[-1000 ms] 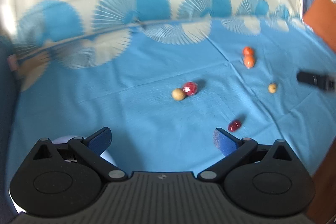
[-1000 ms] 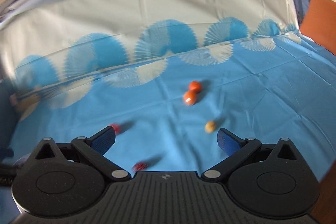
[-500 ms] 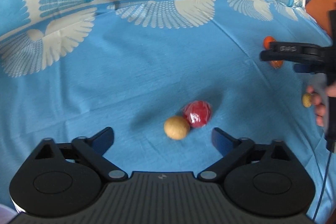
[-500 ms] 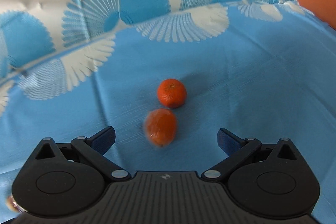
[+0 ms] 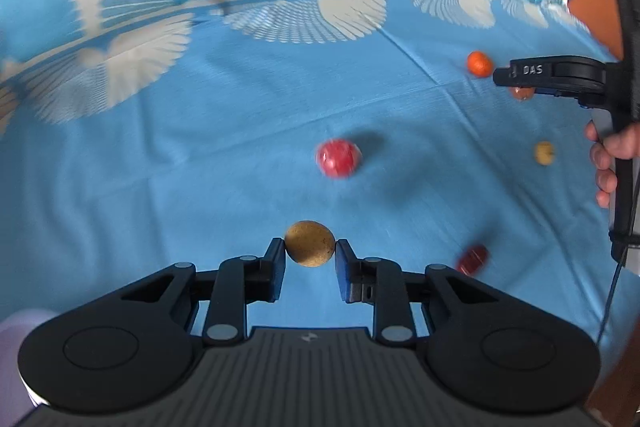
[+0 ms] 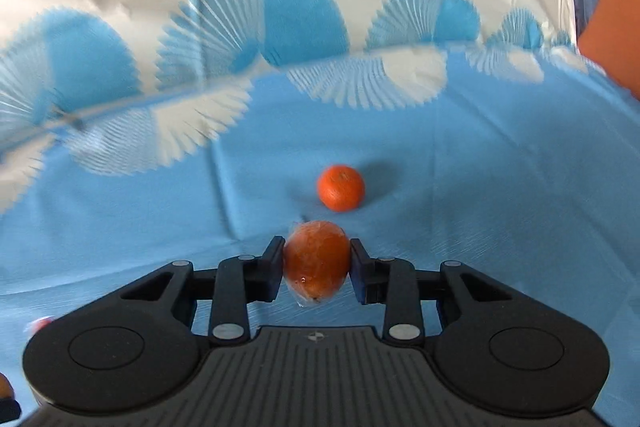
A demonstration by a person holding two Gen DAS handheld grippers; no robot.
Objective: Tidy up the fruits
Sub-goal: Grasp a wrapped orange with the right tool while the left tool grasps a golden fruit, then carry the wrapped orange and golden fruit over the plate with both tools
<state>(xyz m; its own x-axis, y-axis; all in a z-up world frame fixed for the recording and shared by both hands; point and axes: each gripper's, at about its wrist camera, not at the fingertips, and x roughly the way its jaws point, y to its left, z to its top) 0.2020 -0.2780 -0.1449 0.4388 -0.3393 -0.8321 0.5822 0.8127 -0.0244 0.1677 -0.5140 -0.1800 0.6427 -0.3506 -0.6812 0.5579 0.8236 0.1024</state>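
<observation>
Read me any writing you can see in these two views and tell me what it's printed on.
"DAS": white letters on the side of the black right gripper, seen in the left wrist view; a mark before them is too blurred to read.
A small round emblem on each black ribbed camera housing: no letters.
Nothing else is readable.

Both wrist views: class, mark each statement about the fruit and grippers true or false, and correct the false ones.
1. The left gripper grips a tan round fruit. True.
2. The right gripper is wide open. False: it is shut on a wrapped orange fruit.
3. A bare orange fruit lies beyond the right gripper on the blue cloth. True.
4. The red round fruit touches the tan one. False: they are apart.
</observation>
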